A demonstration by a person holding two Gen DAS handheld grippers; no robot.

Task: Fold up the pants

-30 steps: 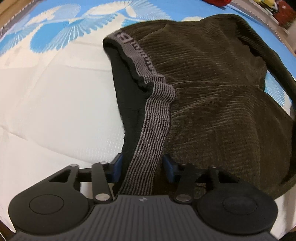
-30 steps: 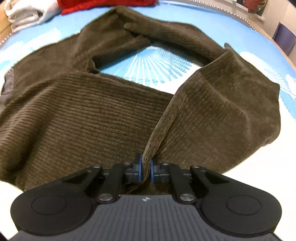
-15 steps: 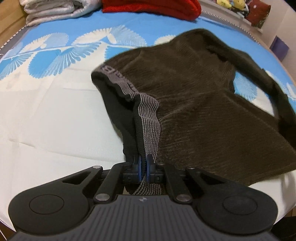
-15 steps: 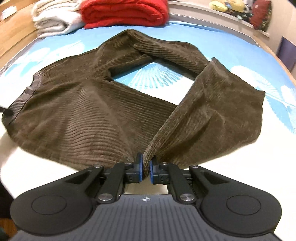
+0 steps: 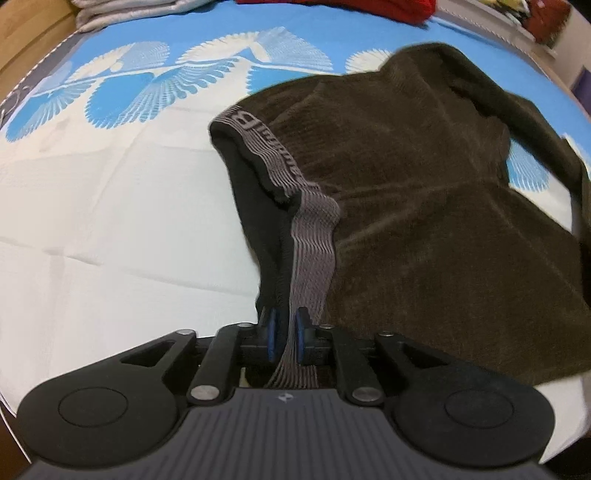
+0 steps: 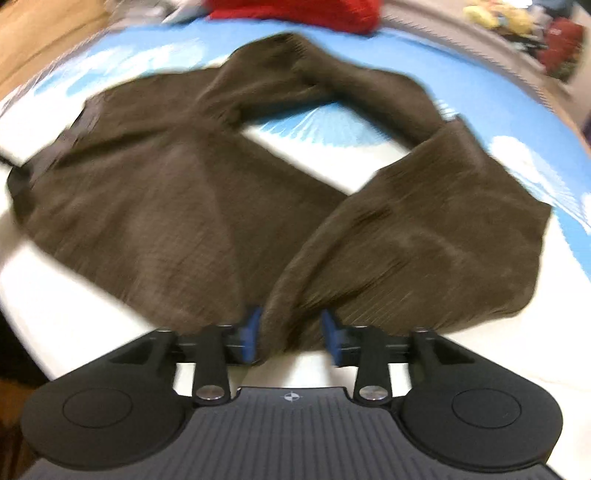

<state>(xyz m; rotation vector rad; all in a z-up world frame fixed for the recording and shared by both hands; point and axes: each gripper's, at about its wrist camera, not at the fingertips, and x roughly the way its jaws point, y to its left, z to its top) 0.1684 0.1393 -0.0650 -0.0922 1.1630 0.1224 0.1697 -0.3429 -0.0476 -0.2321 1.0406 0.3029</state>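
2 hand-held grippers at the near edge of brown corduroy pants [image 5: 436,206], spread on a blue-and-white bedspread [image 5: 110,192]. Left gripper [image 5: 284,334] clamped on the grey striped waistband [image 5: 314,236], blue pads nearly together with the band pinched between. Right gripper [image 6: 290,334] parted, blue pads well apart, a fold of pant leg [image 6: 424,236] lying loose between them. Legs curved into a loop, bedspread visible through the gap. Red blanket [image 6: 295,9] at the far edge. Right view blurred.
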